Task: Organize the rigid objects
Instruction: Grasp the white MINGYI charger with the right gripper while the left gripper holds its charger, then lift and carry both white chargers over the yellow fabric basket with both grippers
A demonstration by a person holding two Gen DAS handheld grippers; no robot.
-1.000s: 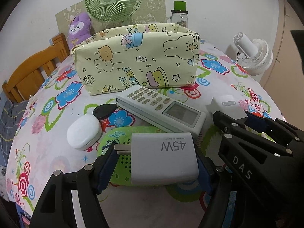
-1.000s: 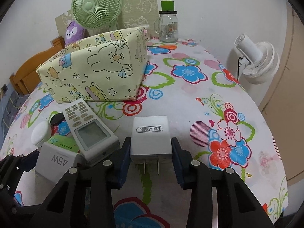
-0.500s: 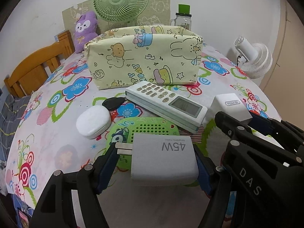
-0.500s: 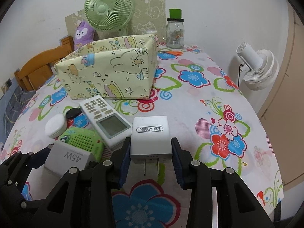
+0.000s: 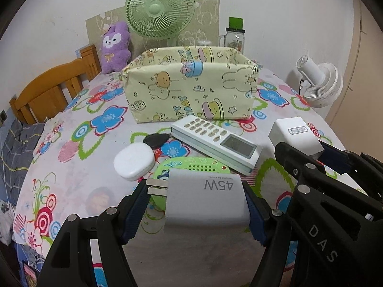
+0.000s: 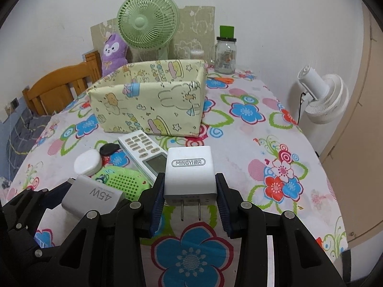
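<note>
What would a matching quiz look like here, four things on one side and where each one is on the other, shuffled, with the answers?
Things:
1. 45W charger
2. MINGYI charger
3. remote control
4. green fan

Places:
A. behind the fabric box
B. in the right gripper
C. lying on the table before the box
D. in the left gripper

Pairs: 1-D, 2-B, 3-C, 4-A

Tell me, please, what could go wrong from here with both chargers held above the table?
1. The left gripper clamps the 45W charger with its prongs beside one pad, so it might twist loose.
2. The two grippers sit close together; the right gripper with the MINGYI charger could bump the left.
3. Dropped, either could hit the remote before reaching the fabric box.
</note>
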